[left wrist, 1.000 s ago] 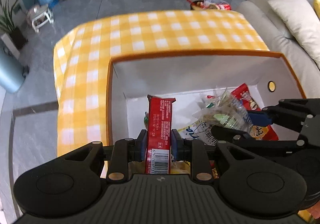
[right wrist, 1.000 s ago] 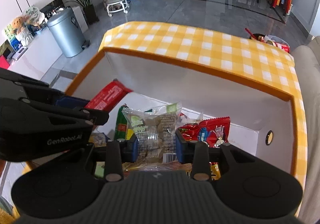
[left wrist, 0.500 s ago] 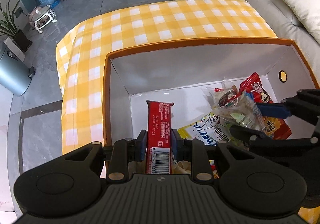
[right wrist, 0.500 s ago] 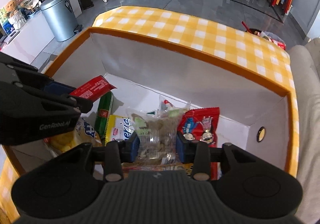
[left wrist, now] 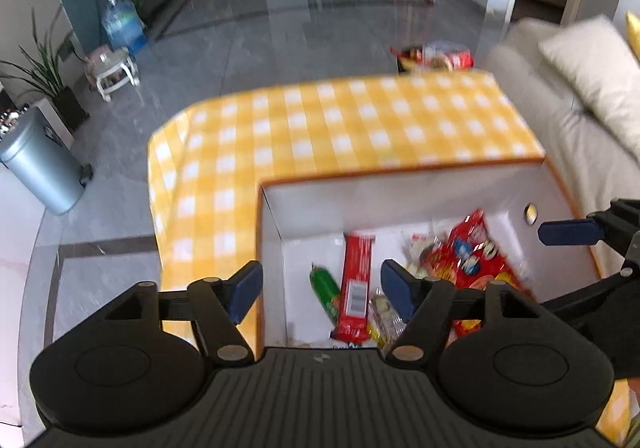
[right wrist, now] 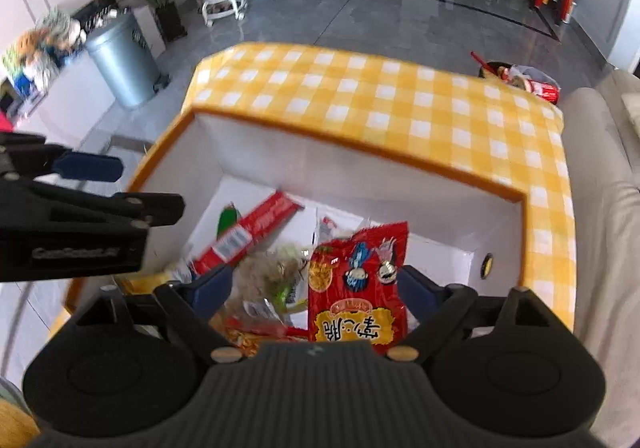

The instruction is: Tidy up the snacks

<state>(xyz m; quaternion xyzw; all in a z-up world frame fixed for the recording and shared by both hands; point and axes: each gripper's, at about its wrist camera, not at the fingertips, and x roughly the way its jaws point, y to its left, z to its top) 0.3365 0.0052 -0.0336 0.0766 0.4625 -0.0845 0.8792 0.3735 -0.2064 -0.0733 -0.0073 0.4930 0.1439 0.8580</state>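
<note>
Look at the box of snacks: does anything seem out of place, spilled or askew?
Nothing has spilled. The snacks lie loosely in the white box: the long red pack slants across the floor, the clear bag sits crumpled beside the red cartoon bag. Both claws, left and right, hang open above.

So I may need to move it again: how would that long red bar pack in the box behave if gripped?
The long red bar pack looks straight and flat, so probably fairly stiff. Its glossy wrapper may slip. It lies flat, unlikely to roll.
</note>
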